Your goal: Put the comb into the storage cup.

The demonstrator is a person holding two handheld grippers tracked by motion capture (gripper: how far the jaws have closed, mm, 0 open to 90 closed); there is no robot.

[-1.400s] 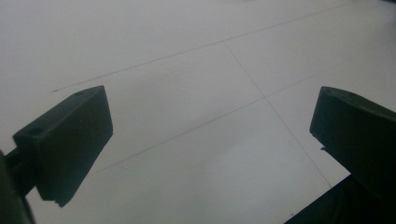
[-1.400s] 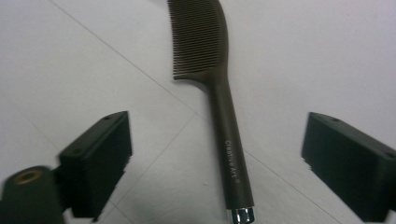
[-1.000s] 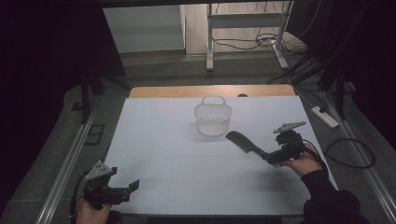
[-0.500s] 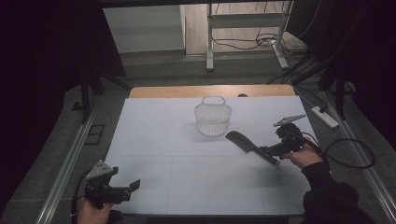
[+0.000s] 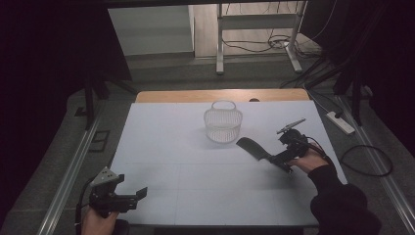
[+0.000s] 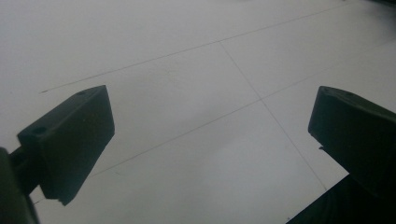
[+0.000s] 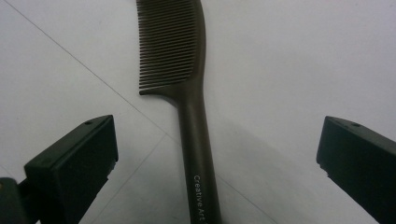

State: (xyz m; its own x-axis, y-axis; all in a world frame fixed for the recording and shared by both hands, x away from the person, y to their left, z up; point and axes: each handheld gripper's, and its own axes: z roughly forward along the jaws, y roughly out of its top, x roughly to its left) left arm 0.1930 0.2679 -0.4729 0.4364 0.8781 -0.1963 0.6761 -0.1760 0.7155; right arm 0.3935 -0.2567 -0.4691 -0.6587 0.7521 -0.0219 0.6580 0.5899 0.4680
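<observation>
Table (image 5: 161,147) surface, white and scored with thin seams, carries a wire basket (image 5: 223,123) standing upright near its far middle. Just right of the basket and nearer the person lies a dark comb (image 5: 250,147), flat, teeth end toward the basket. Its handle runs between the wide-spread jaws of the right gripper (image 7: 217,158), apparently lined up to pinch it. Nothing blocks the way. Well apart from the basket, the left gripper (image 5: 132,196) idles wide, holding nothing.
</observation>
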